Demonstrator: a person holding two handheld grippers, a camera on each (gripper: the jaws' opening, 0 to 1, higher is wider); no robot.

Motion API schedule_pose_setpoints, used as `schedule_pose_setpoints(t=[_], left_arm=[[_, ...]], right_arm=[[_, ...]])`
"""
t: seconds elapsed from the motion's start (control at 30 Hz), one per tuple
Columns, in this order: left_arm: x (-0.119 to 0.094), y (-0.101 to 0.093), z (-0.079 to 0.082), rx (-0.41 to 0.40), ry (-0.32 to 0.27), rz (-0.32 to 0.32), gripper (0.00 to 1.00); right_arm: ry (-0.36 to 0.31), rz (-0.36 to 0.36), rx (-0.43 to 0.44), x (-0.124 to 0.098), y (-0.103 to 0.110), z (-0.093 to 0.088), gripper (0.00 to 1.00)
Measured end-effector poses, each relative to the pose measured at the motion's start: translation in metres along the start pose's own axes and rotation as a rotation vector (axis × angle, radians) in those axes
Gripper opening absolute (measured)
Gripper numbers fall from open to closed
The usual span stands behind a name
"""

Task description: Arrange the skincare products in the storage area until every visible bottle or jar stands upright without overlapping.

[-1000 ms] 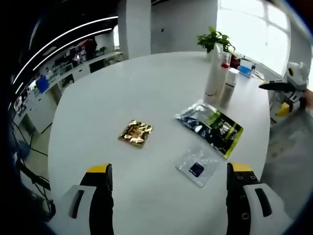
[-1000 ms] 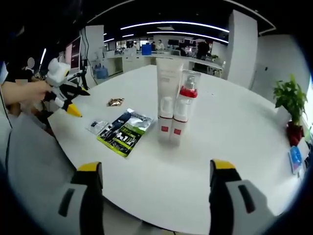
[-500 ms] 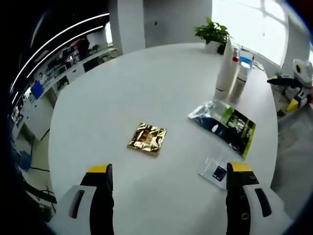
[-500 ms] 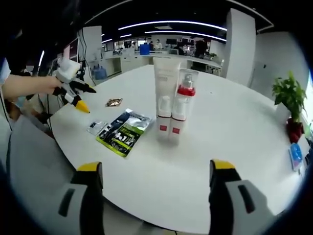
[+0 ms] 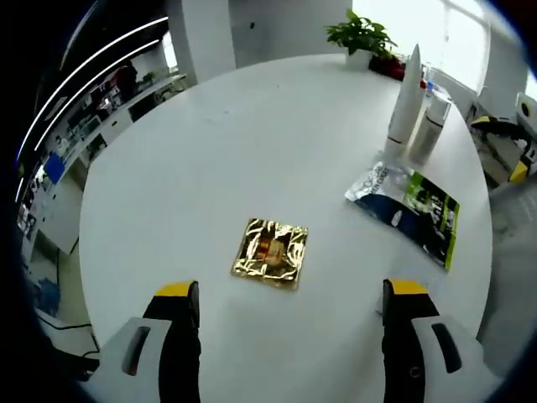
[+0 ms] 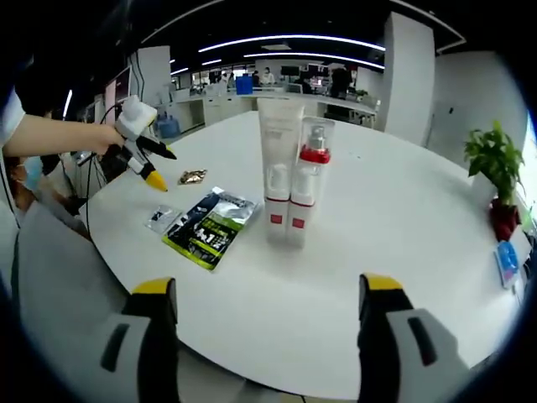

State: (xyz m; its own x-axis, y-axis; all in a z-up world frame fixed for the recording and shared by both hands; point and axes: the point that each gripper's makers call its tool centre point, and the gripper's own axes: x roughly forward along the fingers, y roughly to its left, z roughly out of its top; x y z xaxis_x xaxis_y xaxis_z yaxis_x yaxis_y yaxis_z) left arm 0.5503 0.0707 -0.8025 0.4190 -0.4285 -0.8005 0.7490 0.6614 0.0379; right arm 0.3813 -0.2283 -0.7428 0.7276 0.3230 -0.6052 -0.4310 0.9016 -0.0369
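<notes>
Hovering over white table [image 5: 168, 168], left gripper [image 5: 285, 336] spread, empty; gold sachet [image 5: 271, 252] just beyond. Right gripper [image 6: 264, 336] spread too. Past green pouch [image 6: 210, 228], bottles [image 6: 289, 201] and tube [image 6: 278, 138] upright, touching.

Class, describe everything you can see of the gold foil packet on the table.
The gold foil packet is a small, roughly square sachet of crinkled, shiny metallic foil with a darker reddish patch at its middle. It lies flat on the white round table, apart from the other items, ahead of the open left claw. Nothing touches it but the tabletop. From the right gripper view it appears tiny.
</notes>
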Motion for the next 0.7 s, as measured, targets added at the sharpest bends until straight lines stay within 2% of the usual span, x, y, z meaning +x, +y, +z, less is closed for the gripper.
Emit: schedule_pose_setpoints(t=[0.1, 0.37, 0.5, 0.7], left_arm=[[0.005, 0.003, 0.006, 0.014, 0.018, -0.009, 0.81], [0.027, 0.007, 0.017, 0.073, 0.083, -0.038, 0.79], [0.032, 0.006, 0.017, 0.103, 0.119, -0.057, 0.79], [0.036, 0.005, 0.014, 0.128, 0.164, -0.083, 0.68]], right_arm=[[-0.003, -0.004, 0.004, 0.0, -0.001, 0.0, 0.9], [-0.008, -0.012, 0.013, -0.001, -0.003, 0.001, 0.9], [-0.011, -0.016, 0.02, -0.001, -0.004, 0.001, 0.9], [-0.014, -0.021, 0.028, -0.002, -0.005, 0.001, 0.9]])
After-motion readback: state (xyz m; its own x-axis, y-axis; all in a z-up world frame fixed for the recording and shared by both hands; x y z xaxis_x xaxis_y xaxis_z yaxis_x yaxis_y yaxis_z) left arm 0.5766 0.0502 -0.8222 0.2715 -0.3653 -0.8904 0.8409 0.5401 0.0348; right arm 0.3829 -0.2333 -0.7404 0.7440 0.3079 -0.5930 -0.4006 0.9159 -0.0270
